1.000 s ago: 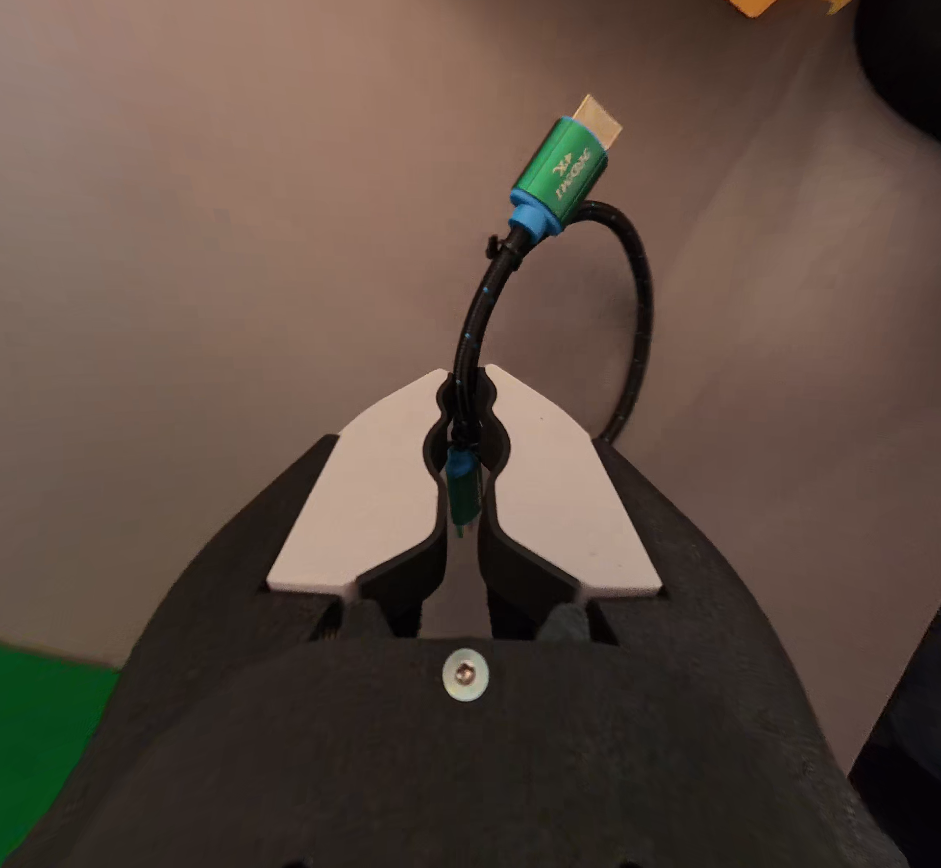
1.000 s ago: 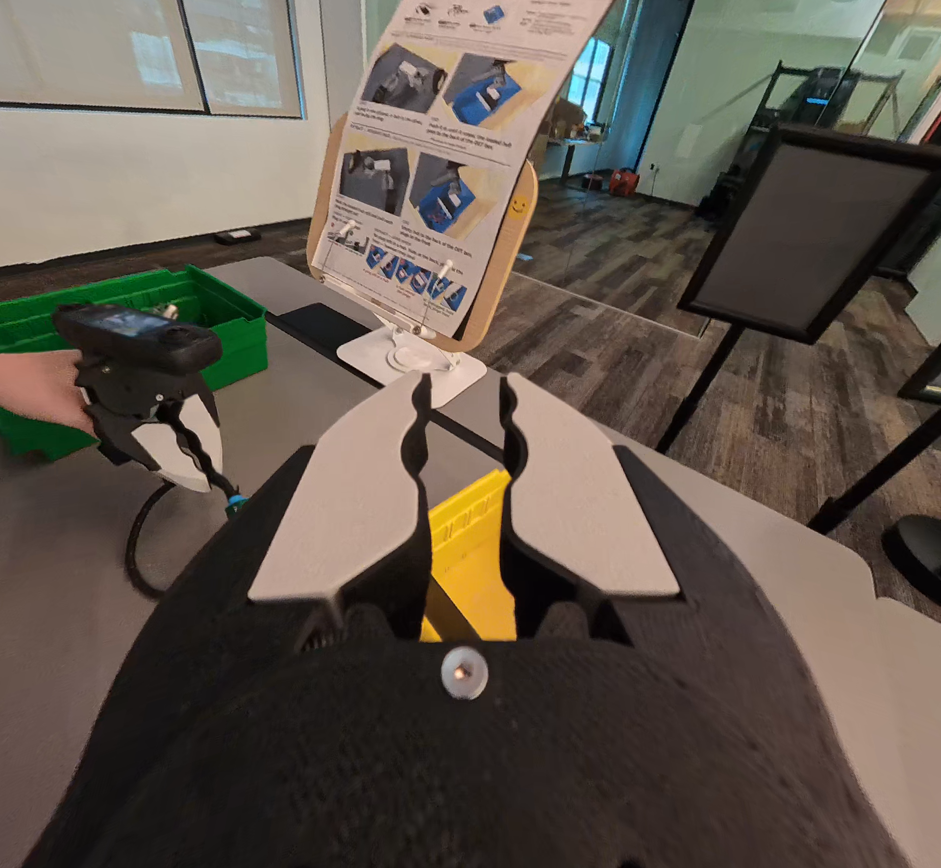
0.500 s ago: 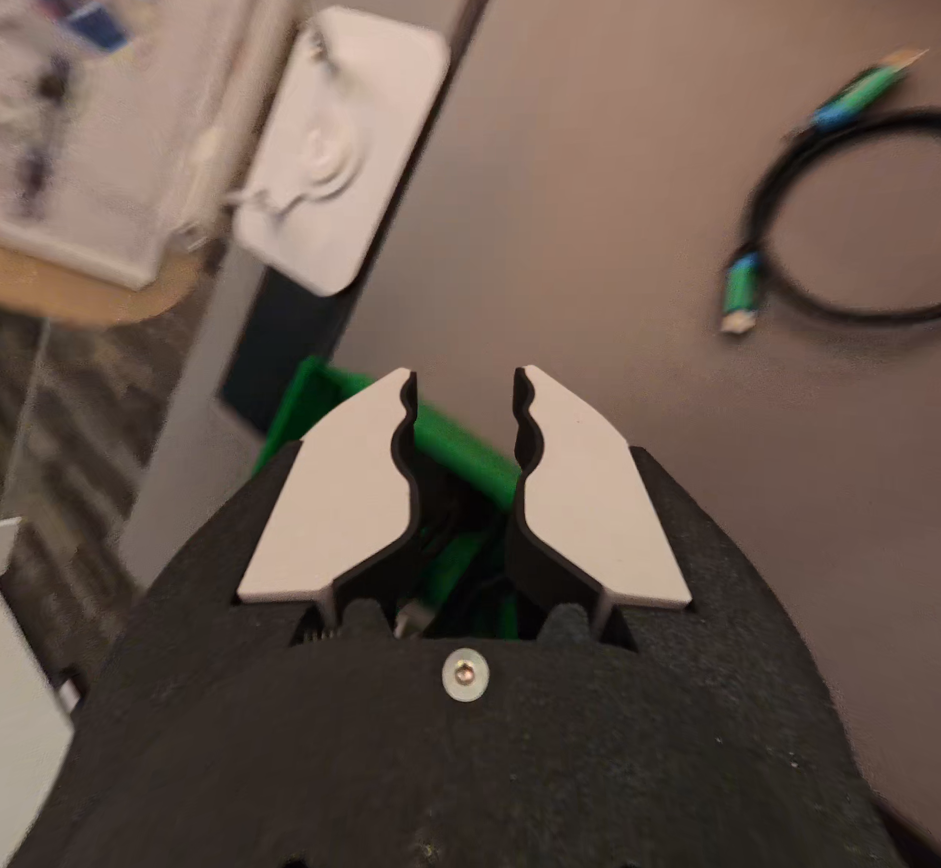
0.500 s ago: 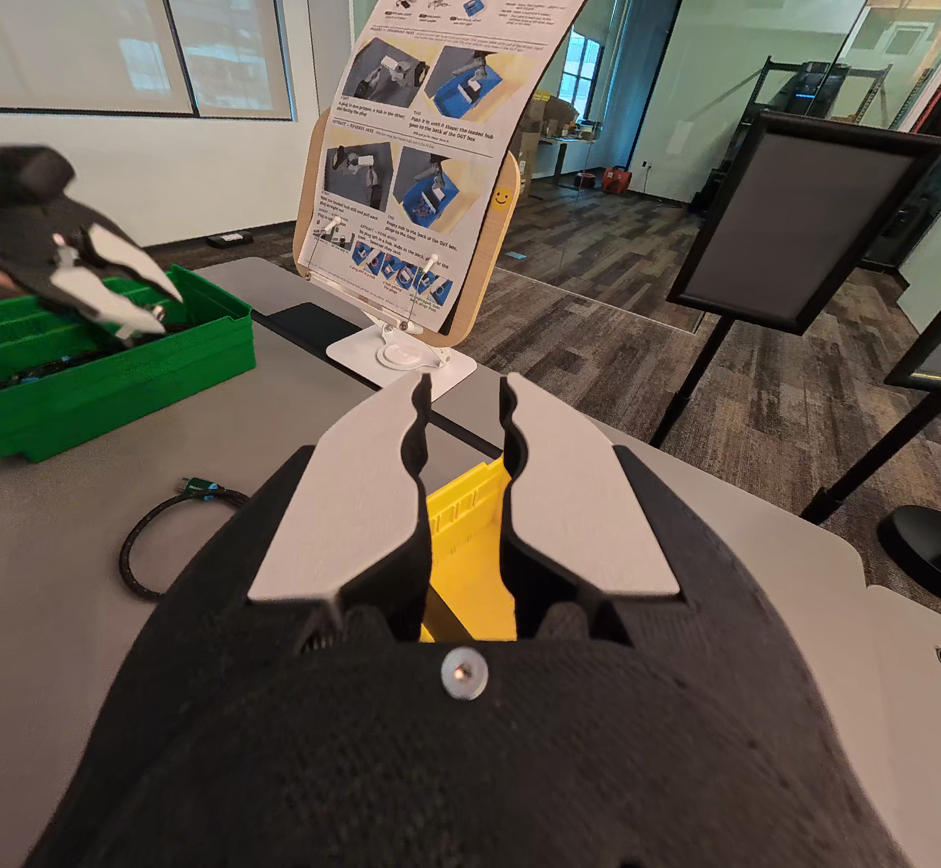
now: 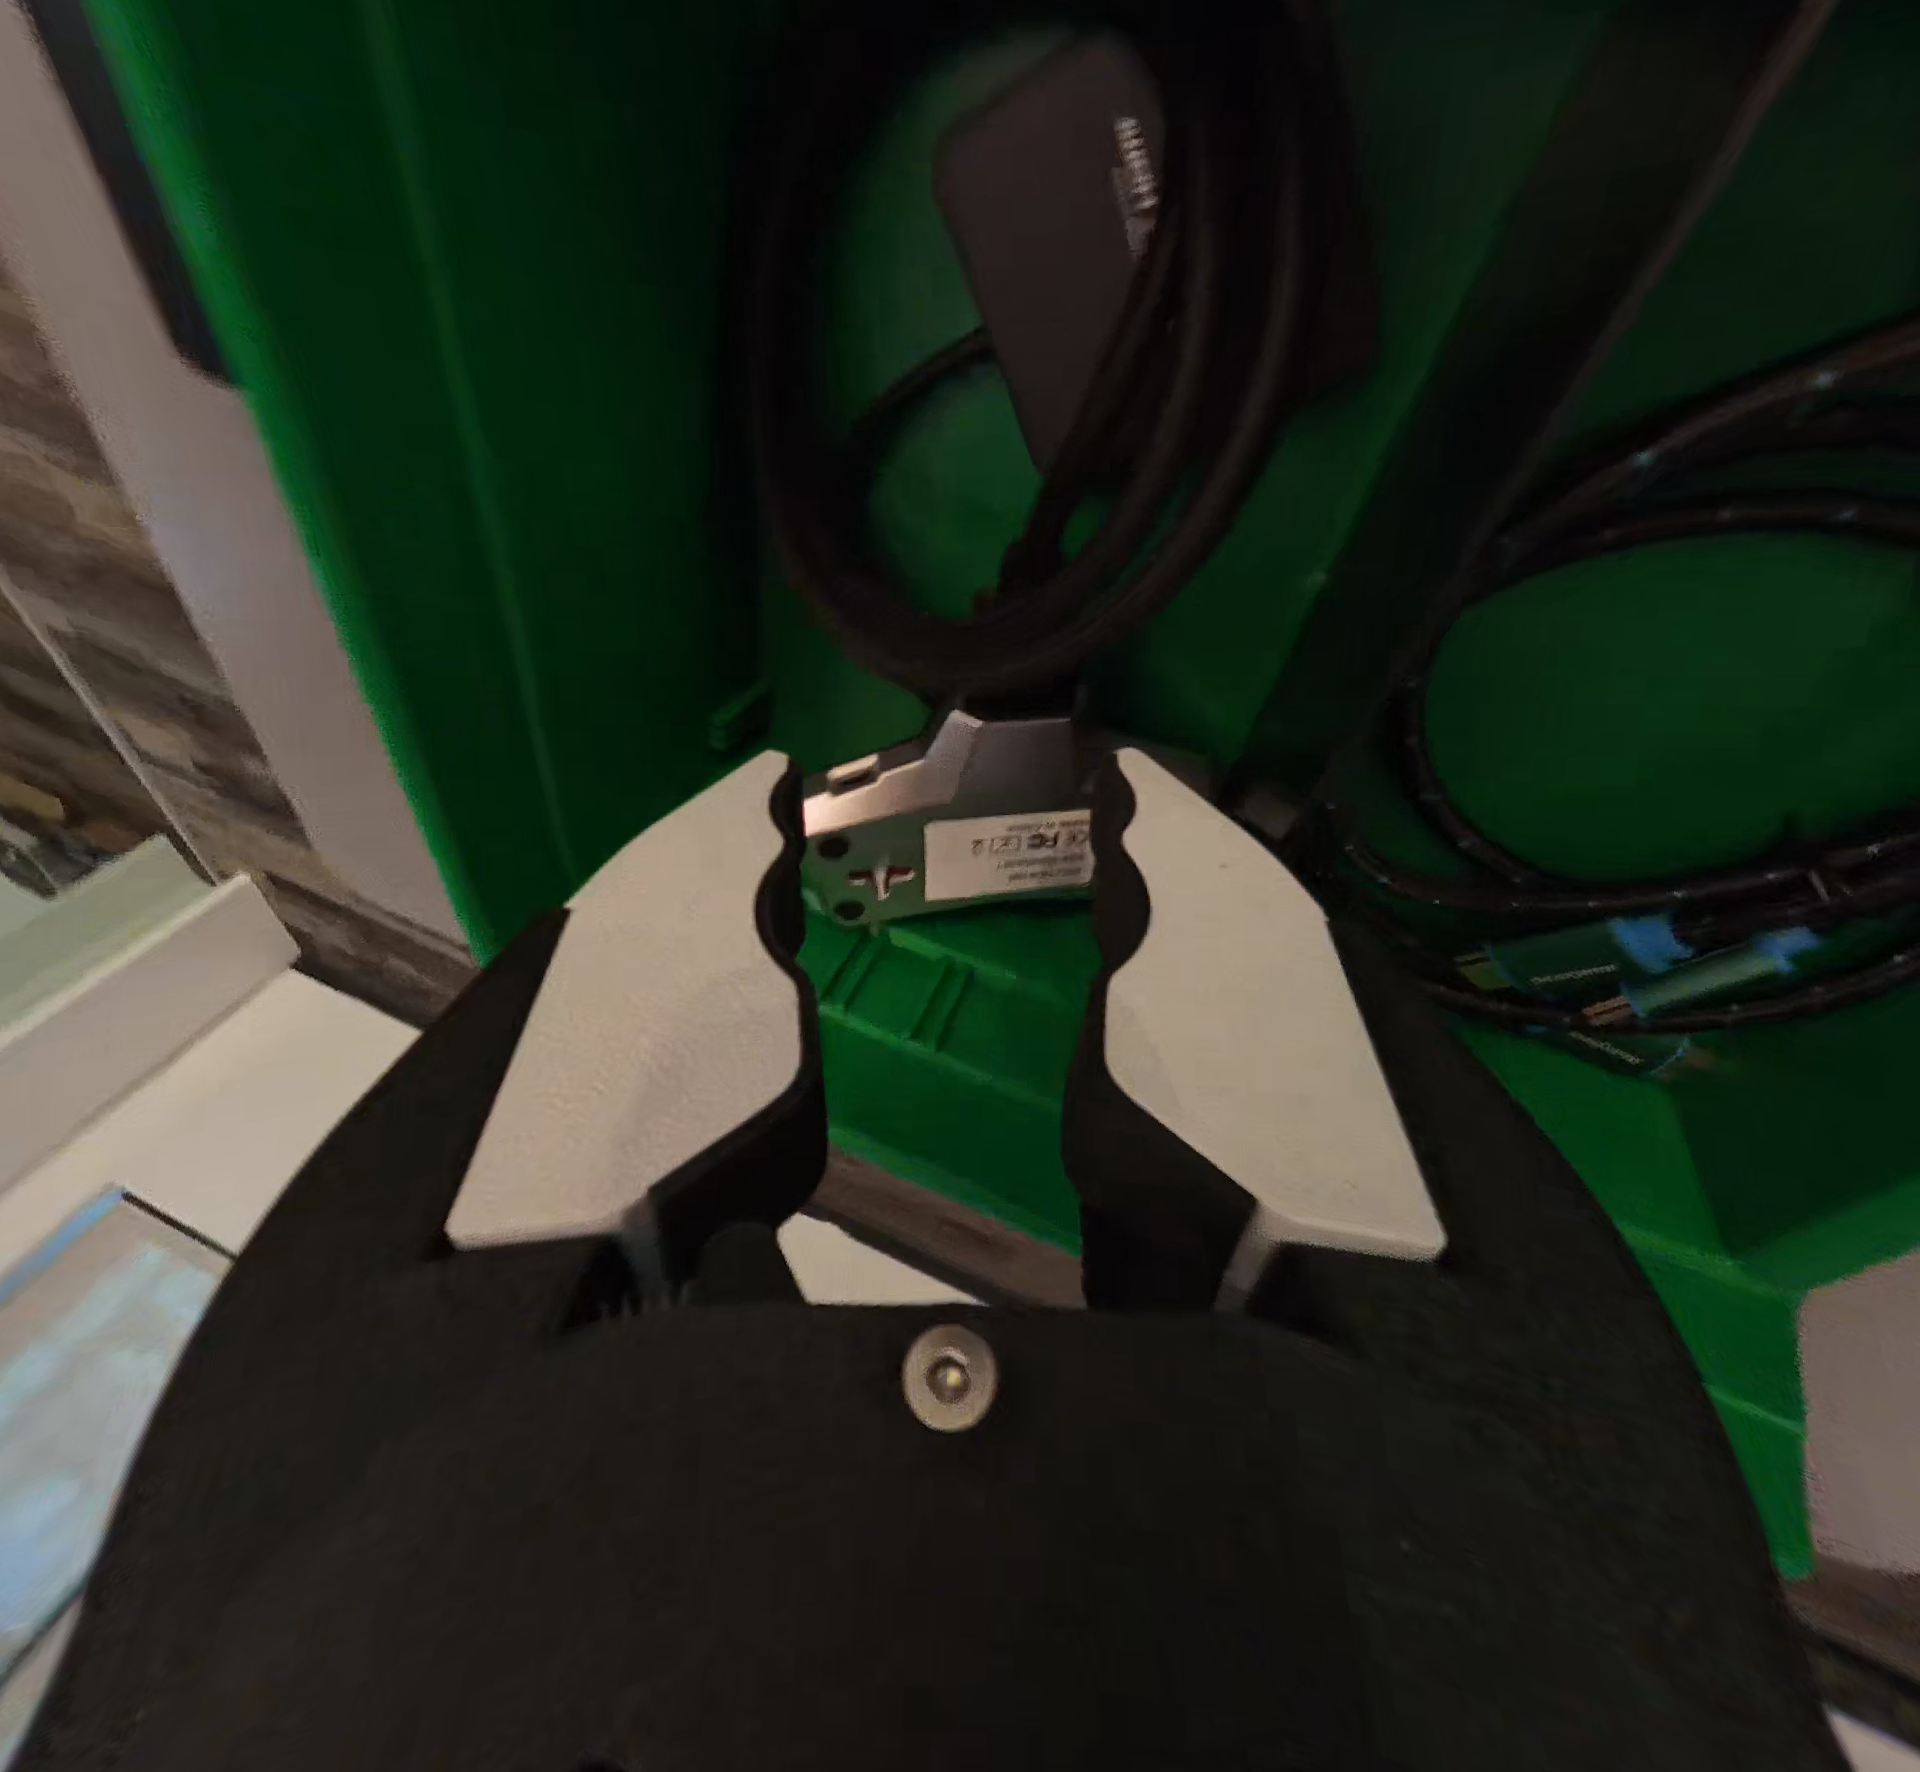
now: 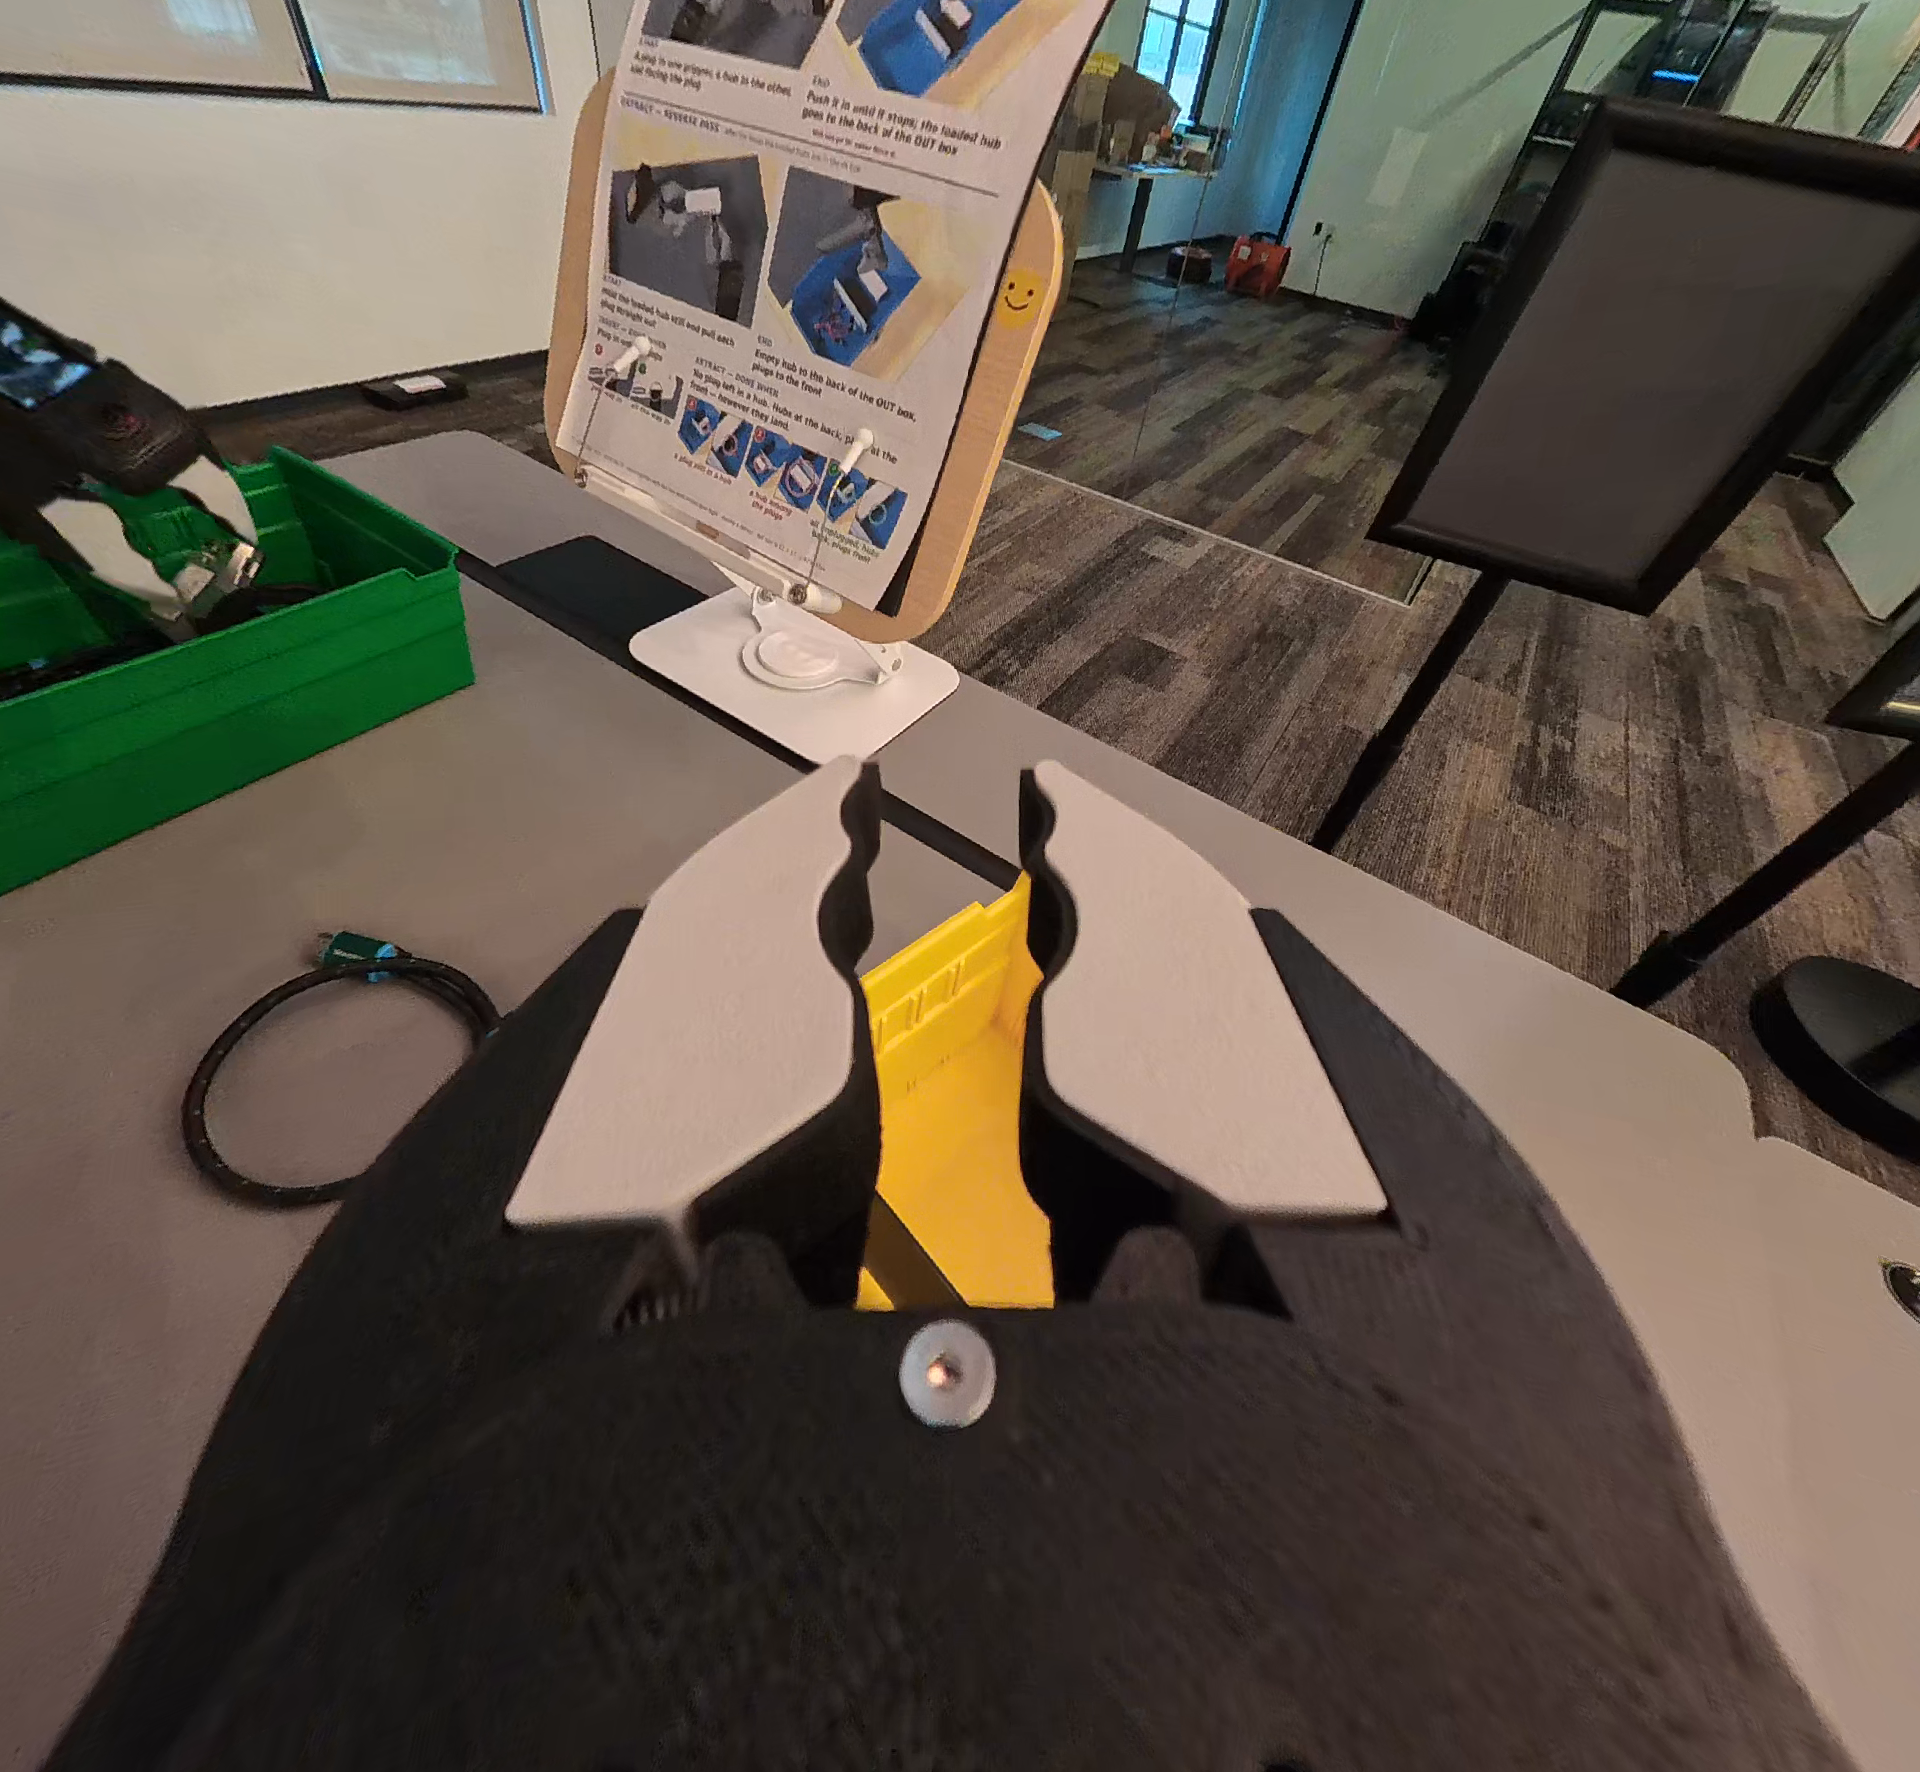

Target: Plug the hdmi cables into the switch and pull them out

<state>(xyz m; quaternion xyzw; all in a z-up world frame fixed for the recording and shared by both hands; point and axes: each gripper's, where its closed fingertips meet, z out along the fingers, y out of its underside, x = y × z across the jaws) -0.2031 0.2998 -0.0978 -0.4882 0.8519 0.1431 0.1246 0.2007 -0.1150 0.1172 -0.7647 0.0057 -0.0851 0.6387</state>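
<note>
My left gripper point(image 5: 945, 777) reaches into the green bin point(image 5: 520, 372), and its jaws are closed on the two sides of a small silver switch point(image 5: 935, 849) with a white label. The right wrist view shows this gripper point(image 6: 208, 559) at the bin point(image 6: 260, 683) with the silver piece at its tips. Several braided HDMI cables point(image 5: 1662, 891) with green plugs point(image 5: 1579, 969) lie in the bin's right compartment. One HDMI cable point(image 6: 312, 1047) lies coiled on the grey table. My right gripper point(image 6: 945, 787) is open and empty above a yellow bin point(image 6: 956, 1099).
A dark adapter with coiled black cable point(image 5: 1049, 268) lies deeper in the green bin. An instruction sheet on a stand point(image 6: 821, 268) is at the table's far edge. A black floor sign point(image 6: 1662, 372) stands off the table to the right. The left gripper's tips are roughly 60 cm from the right gripper's.
My left gripper let go of the HDMI cable, which now lies on the table. It swung into the green bin and closed on the silver switch. The right gripper hardly moved.
</note>
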